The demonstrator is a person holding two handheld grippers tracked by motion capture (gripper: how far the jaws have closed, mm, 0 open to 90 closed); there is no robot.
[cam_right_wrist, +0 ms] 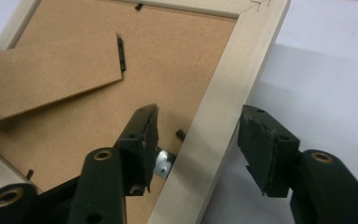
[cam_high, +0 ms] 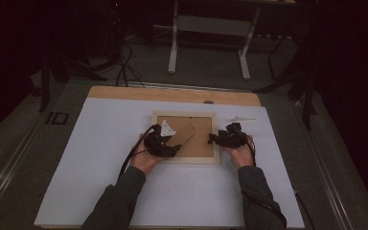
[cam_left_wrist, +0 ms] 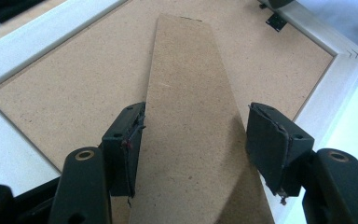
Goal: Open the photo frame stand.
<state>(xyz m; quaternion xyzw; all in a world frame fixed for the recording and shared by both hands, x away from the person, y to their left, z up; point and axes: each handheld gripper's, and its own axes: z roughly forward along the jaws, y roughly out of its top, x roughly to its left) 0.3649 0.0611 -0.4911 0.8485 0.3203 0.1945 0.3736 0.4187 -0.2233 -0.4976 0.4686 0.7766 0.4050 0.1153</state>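
Observation:
A pale wooden picture frame (cam_high: 187,160) lies face down on the white table top, its brown backing board (cam_high: 202,143) facing up. The cardboard stand strip (cam_left_wrist: 191,84) is lifted off the board on its hinge (cam_right_wrist: 120,53). My left gripper (cam_left_wrist: 193,140) straddles that strip; the left pad touches its edge and a thin gap shows at the right pad. My right gripper (cam_right_wrist: 198,140) is open astride the frame's right rail (cam_right_wrist: 214,116), one jaw over the board and one outside, with neither pad pressing. From above, the left gripper (cam_high: 175,147) and the right gripper (cam_high: 212,139) sit at opposite sides of the frame.
A small metal tab (cam_right_wrist: 165,164) sits on the board by the right rail, and a black clip (cam_left_wrist: 276,21) at a far corner. A thin white object (cam_high: 241,120) lies right of the frame. The wooden table edge (cam_high: 172,93) runs along the back.

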